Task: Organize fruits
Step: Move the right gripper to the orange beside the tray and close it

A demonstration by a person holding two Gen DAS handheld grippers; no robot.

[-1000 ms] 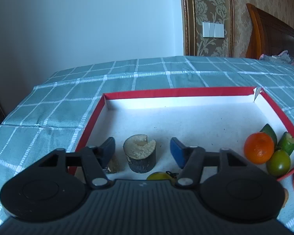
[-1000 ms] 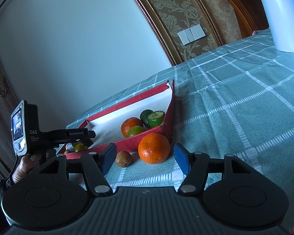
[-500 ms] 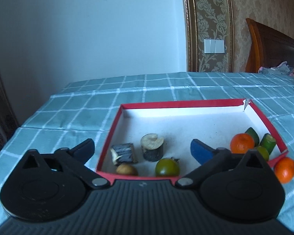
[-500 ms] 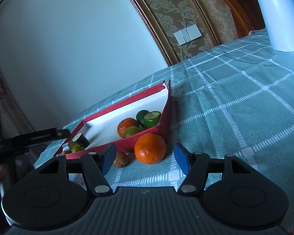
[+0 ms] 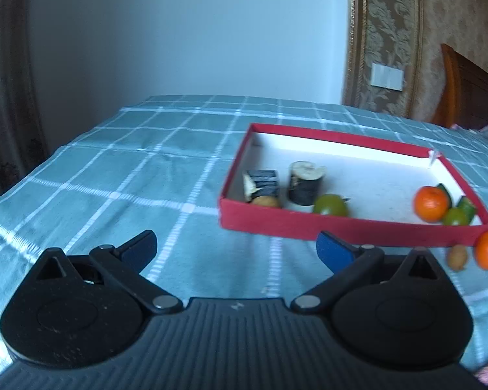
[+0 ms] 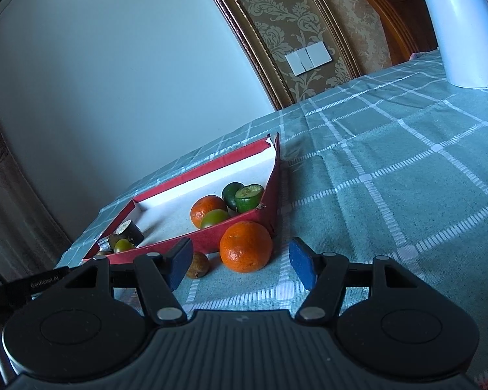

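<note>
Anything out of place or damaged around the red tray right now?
Yes. An orange and a small brown fruit lie on the tablecloth just outside the red tray, at its near corner. The tray's far corner looks torn.

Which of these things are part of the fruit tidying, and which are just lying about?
Part of the job:
red tray
orange outside the tray
small brown fruit beside it
orange in the tray
green fruits in the tray
right tool, open

Just lying about:
white kettle
checked tablecloth
wall switch
</note>
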